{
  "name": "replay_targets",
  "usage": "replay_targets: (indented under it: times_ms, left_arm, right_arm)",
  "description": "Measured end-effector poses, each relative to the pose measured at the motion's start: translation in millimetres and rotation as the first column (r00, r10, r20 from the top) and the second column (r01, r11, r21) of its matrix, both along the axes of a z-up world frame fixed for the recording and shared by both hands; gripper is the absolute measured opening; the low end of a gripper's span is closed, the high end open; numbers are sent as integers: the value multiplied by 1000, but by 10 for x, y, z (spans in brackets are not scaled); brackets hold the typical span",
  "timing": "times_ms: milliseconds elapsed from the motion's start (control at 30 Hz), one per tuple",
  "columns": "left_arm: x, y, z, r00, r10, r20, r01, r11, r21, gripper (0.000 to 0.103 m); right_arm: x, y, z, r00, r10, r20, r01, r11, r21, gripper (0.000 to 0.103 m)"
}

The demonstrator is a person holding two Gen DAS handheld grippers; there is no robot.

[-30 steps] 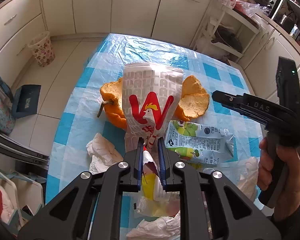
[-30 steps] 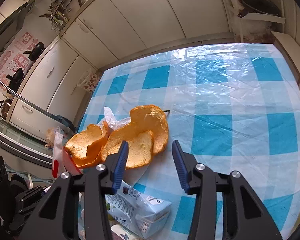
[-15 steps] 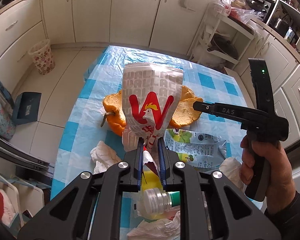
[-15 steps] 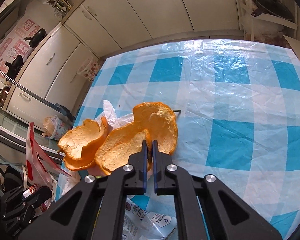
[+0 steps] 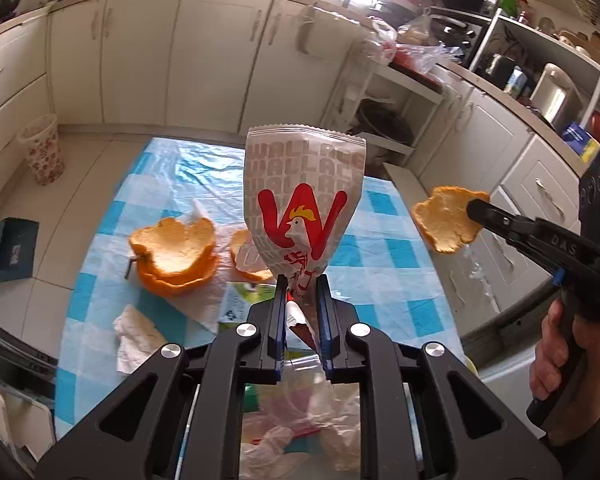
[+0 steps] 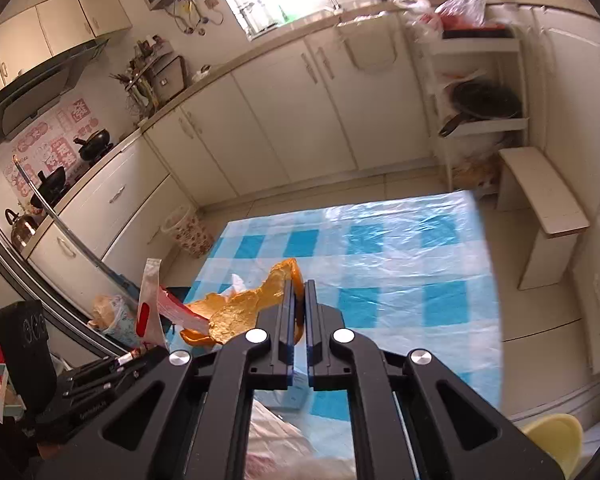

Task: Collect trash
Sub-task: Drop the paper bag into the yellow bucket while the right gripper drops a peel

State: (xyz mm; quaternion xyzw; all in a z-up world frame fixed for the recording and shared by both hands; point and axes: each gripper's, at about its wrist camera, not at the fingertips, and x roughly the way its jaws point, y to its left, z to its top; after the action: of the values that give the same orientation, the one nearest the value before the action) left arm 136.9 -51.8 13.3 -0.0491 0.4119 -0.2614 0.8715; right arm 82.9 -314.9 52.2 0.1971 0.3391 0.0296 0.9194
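Since a second ago your right gripper point(image 6: 299, 292) has shut on a piece of orange peel point(image 5: 446, 219) and carried it up off the table; its jaws closed within that second and now pinch the curled rind between the blue pads, well clear of the checked cloth. That peel is a ragged, cupped scrap, bright orange outside and pale, pithy inside, and it hangs off the fingertips to the right of the table in the left wrist view. Your left gripper point(image 5: 302, 292) has risen a little too, and its jaws are nearly together, clamped on the crumpled bottom of a paper bag point(image 5: 303, 196) that stands upright above them, grey-lettered with a red W and a serrated top edge. On the table point(image 5: 384, 248), covered in glossy blue-and-white checked plastic, a larger bowl-shaped orange peel shell point(image 5: 172, 254) sits to the left of the bag, with a smaller peel fragment point(image 5: 244, 258) partly hidden behind it. A wrinkled white tissue point(image 5: 134, 334) lies nearer you, by the left edge.
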Motion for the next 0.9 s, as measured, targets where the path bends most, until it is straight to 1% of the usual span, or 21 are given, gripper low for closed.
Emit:
replay_targets:
  times_ms: [67,167,267,367,433,500,567,633,667,700,733,767,800,833,867,900]
  left_arm:
    - [-126,-193,38,998,-57,18,57,998,-14,13]
    - [-351,-538,53,987,-159,24,160,987,-26,13]
    - [-629,-984,61,957,-290,21,290,957,-21,13]
    - [-932,-1496,21,903,-430,8,430,903,3,13]
    - [-1141,-1865,-69,856,-517,-16,518,855,33,13]
    - [-1304,-2239,-214,816,-575,-56,578,814,59,13]
    - [-1432,-2566,-396,779,-617,-117,625,778,59,13]
    - [-1527,-2828,-589,747,-641,-176,657,752,55,13]
    - [-1586,-2992,-729,725,-653,-217,677,734,53,13]
    - [-1626,-3102,-844,710,-658,-249,689,723,55,13]
    - [-1674,-3217,-956,696,-662,-279,701,711,61,13]
    - [-1721,-3345,-1097,675,-666,-316,717,693,73,13]
    - [-1758,-3448,-1218,659,-667,-348,731,678,84,13]
    - [-1784,-3569,-1358,630,-668,-396,751,654,93,14]
    - [-1779,-3642,-1451,616,-664,-423,760,642,100,17]
    - [-1785,-3688,-1542,611,-657,-442,765,634,114,21]
  right_arm:
    - [-377,-154,18,998,-61,8,62,996,-69,5]
    - [-979,-468,-115,984,-173,-37,163,968,-188,5]
    - [-1522,-820,-372,953,-280,-118,243,935,-258,5]
    - [-1873,-1086,-728,910,-361,-203,292,907,-303,5]
    - [-1991,-1205,-964,884,-396,-248,309,893,-327,5]
    - [-2053,-1265,-1189,862,-420,-284,317,884,-343,5]
    - [-2083,-1368,-1399,842,-439,-312,325,876,-357,5]
    - [-2104,-1463,-1602,824,-454,-338,336,873,-354,5]
    - [-2123,-1512,-1708,816,-459,-352,338,872,-354,5]
    - [-2165,-1588,-1799,809,-461,-364,340,873,-350,6]
    - [-2161,-1631,-1887,802,-464,-375,345,873,-344,6]
    - [-2194,-1680,-1957,797,-466,-384,349,874,-338,7]
    - [-2203,-1723,-2023,792,-466,-394,354,877,-326,11]
    - [-2232,-1759,-2074,788,-469,-399,361,877,-318,14]
    - [-2275,-1787,-2112,786,-472,-398,369,876,-310,22]
    - [-2325,-1793,-2129,787,-474,-395,376,876,-303,26]
